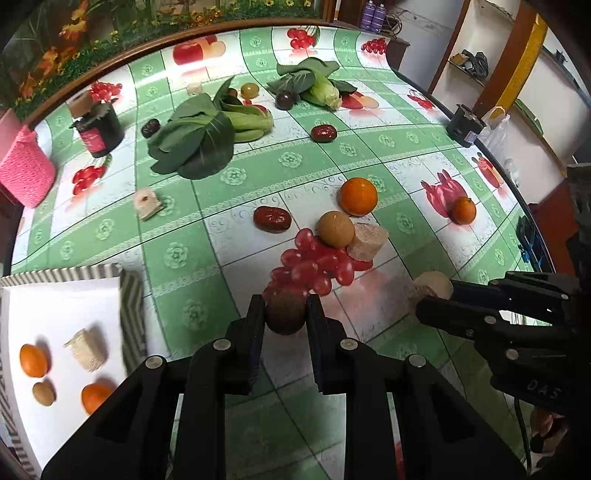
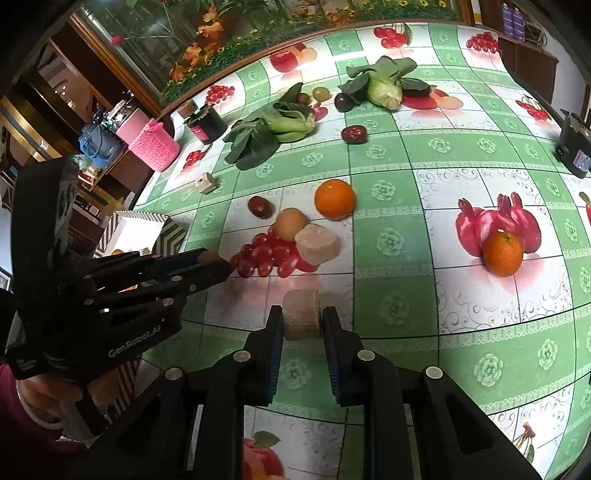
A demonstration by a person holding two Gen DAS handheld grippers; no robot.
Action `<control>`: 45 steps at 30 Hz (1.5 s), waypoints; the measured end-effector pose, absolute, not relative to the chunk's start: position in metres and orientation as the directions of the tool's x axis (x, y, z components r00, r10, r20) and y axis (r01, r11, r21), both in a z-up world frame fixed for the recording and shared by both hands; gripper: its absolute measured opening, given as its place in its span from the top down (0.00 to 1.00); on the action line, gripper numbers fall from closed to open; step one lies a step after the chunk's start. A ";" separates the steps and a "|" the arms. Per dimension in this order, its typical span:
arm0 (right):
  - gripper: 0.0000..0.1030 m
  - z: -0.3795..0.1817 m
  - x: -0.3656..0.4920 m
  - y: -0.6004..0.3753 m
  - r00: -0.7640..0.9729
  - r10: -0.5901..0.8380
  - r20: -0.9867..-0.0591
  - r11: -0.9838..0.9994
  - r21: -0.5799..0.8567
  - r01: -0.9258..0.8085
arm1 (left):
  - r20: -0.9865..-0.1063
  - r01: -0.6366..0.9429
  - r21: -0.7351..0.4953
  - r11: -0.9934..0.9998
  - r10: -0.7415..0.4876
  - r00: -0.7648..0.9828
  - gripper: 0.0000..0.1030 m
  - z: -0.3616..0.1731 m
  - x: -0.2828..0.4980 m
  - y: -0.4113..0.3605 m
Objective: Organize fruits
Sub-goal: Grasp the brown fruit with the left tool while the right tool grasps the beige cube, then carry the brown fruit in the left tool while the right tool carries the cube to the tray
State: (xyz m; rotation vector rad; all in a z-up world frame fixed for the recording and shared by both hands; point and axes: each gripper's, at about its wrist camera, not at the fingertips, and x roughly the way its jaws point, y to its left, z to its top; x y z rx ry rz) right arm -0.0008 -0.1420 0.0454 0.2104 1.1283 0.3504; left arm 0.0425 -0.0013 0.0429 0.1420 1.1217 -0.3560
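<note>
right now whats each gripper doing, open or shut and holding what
left gripper: shut on a small brown round fruit.
right gripper: shut on a pale beige chunk.

tablecloth (image 1: 332, 158): green and white checks with printed fruit, spread under and all round the left claw (image 1: 286, 314)
dark jar (image 1: 99, 129): far ahead-left of the claw, upright, red label, crinkled black top
pink knitted basket (image 1: 26, 173): far left of the claw, at the table edge, just left of the jar
leafy green (image 1: 207, 136): ahead of the claw, a bit left, lying flat, broad dark leaves
second leafy green (image 1: 314, 83): far ahead of the claw, pale stalk end pointing right
black box (image 1: 465, 125): ahead-right of the claw, at the table edge
purple bottles (image 1: 373, 14): beyond the far table edge, two side by side
flower picture (image 1: 74, 33): beyond the far-left edge
</note>
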 end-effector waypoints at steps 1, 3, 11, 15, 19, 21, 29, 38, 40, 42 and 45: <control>0.79 0.046 -0.001 -0.141 0.381 0.376 -0.845 0.926 0.337 -0.168 | -0.898 0.346 -0.063 0.936 -0.204 0.389 0.81 0.045 0.041 0.000; 0.79 0.048 -0.004 -0.137 0.379 0.376 -0.846 0.927 0.334 -0.172 | -0.896 0.343 -0.063 0.937 -0.204 0.394 0.81 0.049 0.036 0.004; 0.79 0.059 -0.013 -0.118 0.378 0.380 -0.844 0.923 0.322 -0.208 | -0.888 0.313 -0.048 0.948 -0.184 0.422 0.81 0.062 0.021 0.024; 0.79 0.064 -0.017 -0.106 0.377 0.386 -0.842 0.920 0.319 -0.230 | -0.883 0.302 -0.037 0.953 -0.172 0.437 0.81 0.068 0.015 0.035; 0.79 0.067 -0.021 -0.096 0.374 0.390 -0.841 0.916 0.315 -0.248 | -0.881 0.284 -0.036 0.958 -0.164 0.445 0.81 0.071 0.011 0.047; 0.79 0.069 -0.022 -0.092 0.372 0.392 -0.841 0.915 0.313 -0.255 | -0.880 0.276 -0.032 0.961 -0.158 0.448 0.81 0.072 0.009 0.053; 0.79 0.078 -0.026 -0.069 0.366 0.407 -0.837 0.903 0.307 -0.301 | -0.873 0.249 -0.027 0.968 -0.144 0.466 0.81 0.078 0.002 0.071; 0.79 0.083 -0.025 -0.036 0.346 0.428 -0.835 0.882 0.301 -0.362 | -0.872 0.206 -0.018 0.978 -0.116 0.475 0.81 0.080 -0.003 0.098; 0.79 0.083 -0.024 -0.027 0.339 0.434 -0.835 0.875 0.301 -0.378 | -0.872 0.196 -0.017 0.980 -0.111 0.476 0.81 0.080 -0.003 0.105; 0.79 0.084 -0.023 -0.019 0.334 0.439 -0.834 0.869 0.301 -0.393 | -0.874 0.185 -0.016 0.983 -0.104 0.475 0.81 0.079 -0.004 0.113; 0.79 0.083 -0.022 -0.006 0.323 0.448 -0.834 0.860 0.302 -0.412 | -0.877 0.162 -0.016 0.987 -0.092 0.471 0.81 0.076 -0.006 0.128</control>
